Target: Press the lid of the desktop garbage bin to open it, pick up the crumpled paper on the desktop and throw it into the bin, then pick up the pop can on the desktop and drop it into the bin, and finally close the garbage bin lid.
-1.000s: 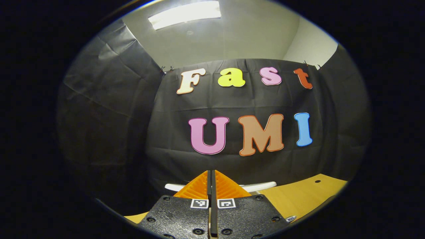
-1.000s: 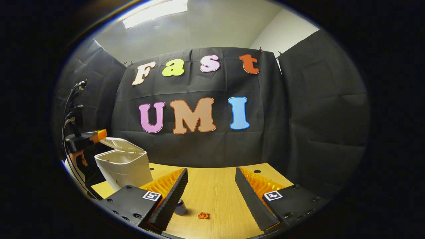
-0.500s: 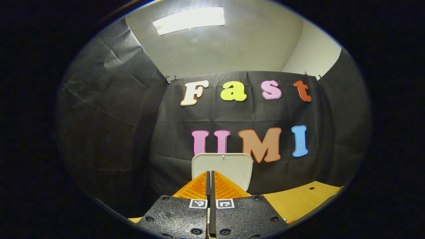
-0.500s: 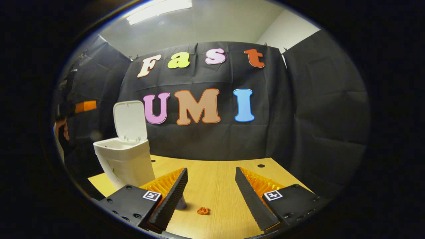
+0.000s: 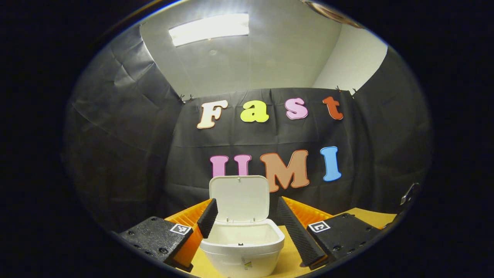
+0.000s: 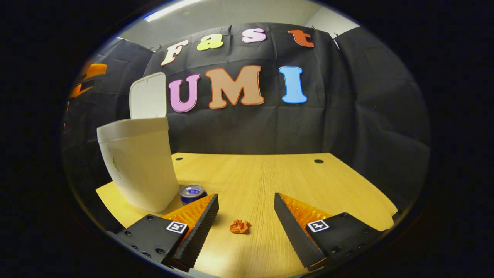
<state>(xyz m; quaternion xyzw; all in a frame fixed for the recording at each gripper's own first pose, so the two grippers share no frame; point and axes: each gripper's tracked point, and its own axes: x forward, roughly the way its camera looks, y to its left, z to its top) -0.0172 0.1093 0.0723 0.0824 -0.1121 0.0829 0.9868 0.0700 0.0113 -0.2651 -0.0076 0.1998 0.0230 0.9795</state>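
Standing with its lid (image 5: 239,197) raised upright, the garbage bin (image 5: 242,247) is sitting between the left gripper's (image 5: 247,210) released jaws. The right gripper (image 6: 246,202) is hovering over the surface (image 6: 270,173), jaws spread apart, with the crumpled paper (image 6: 239,226) lying between them. The pop can (image 6: 192,193) is resting just beyond the left-hand jaw, beside the bin's wall.

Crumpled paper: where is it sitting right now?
In the right gripper view the crumpled paper lies on the wooden table, between the open right gripper fingers, right of the can beside the bin.
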